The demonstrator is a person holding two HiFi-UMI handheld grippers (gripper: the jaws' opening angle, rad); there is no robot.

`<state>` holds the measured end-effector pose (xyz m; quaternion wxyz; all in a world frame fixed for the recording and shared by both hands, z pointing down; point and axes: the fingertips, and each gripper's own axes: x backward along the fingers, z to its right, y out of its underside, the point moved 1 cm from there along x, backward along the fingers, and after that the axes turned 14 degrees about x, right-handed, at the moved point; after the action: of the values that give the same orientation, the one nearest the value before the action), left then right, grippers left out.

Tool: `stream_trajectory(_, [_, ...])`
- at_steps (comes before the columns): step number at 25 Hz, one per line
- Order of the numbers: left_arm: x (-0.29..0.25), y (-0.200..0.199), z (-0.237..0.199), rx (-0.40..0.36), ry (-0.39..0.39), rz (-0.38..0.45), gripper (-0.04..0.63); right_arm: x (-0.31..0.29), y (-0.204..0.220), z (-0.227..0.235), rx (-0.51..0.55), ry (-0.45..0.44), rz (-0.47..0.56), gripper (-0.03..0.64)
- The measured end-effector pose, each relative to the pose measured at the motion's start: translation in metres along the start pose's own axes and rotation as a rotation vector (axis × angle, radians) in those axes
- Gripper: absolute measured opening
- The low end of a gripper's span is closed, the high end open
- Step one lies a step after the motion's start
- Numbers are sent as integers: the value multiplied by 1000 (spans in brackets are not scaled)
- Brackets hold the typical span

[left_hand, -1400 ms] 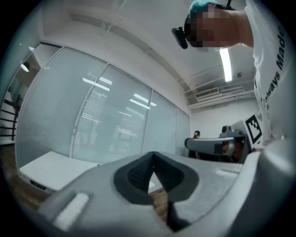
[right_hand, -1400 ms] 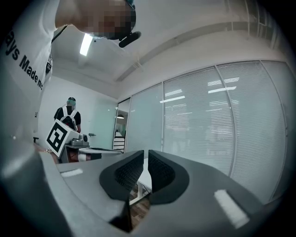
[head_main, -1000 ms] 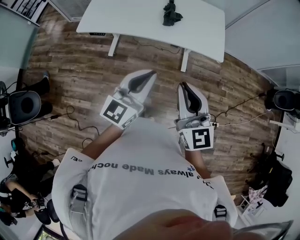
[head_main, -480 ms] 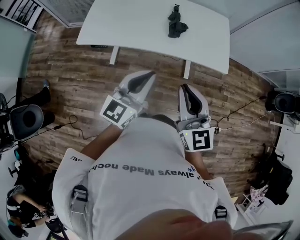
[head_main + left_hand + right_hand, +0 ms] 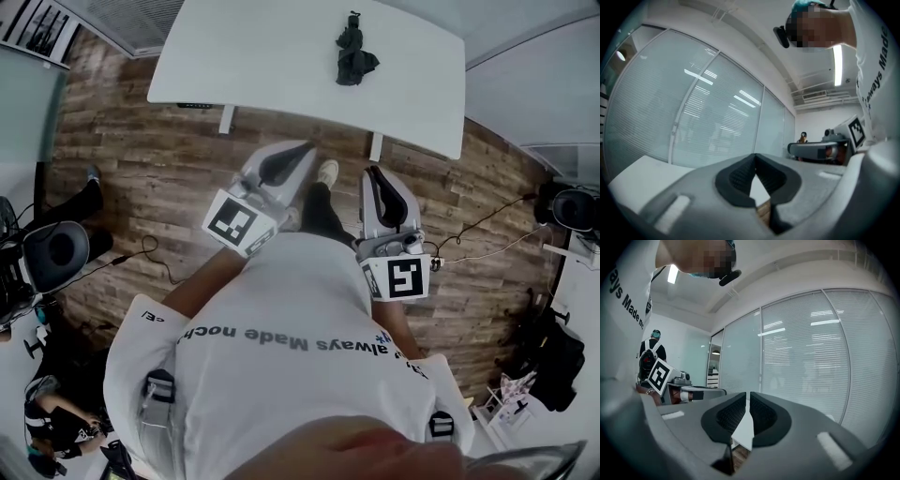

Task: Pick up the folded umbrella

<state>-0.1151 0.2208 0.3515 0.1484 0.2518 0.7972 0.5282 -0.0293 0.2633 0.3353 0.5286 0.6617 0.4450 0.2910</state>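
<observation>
The white worktop (image 5: 262,56) is well ahead, and the folded umbrella (image 5: 353,56) lies on its far part. Before the umbrella is straddled, one pair of jaws should be spread. The left gripper (image 5: 302,148) and right gripper (image 5: 373,172) are held level, side by side, jaws pressed together on nothing.

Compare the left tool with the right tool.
The left tool slants diagonally toward the right tool, which points nearly straight at the white table. The left marker cube sits turned like a diamond; the right marker cube sits nearly square. Both tools are shut, empty, and short of the folded umbrella.
</observation>
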Motion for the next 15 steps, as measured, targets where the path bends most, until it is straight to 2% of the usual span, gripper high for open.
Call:
stream_trajectory(6, [-61,-14,-36,-14,-10,-3,3,-46,9,56,5,2,13,26])
stream_trajectory(15, [-180,-39,-92,-13,-44,-4,2,-123,32,167,1,-24,14,31])
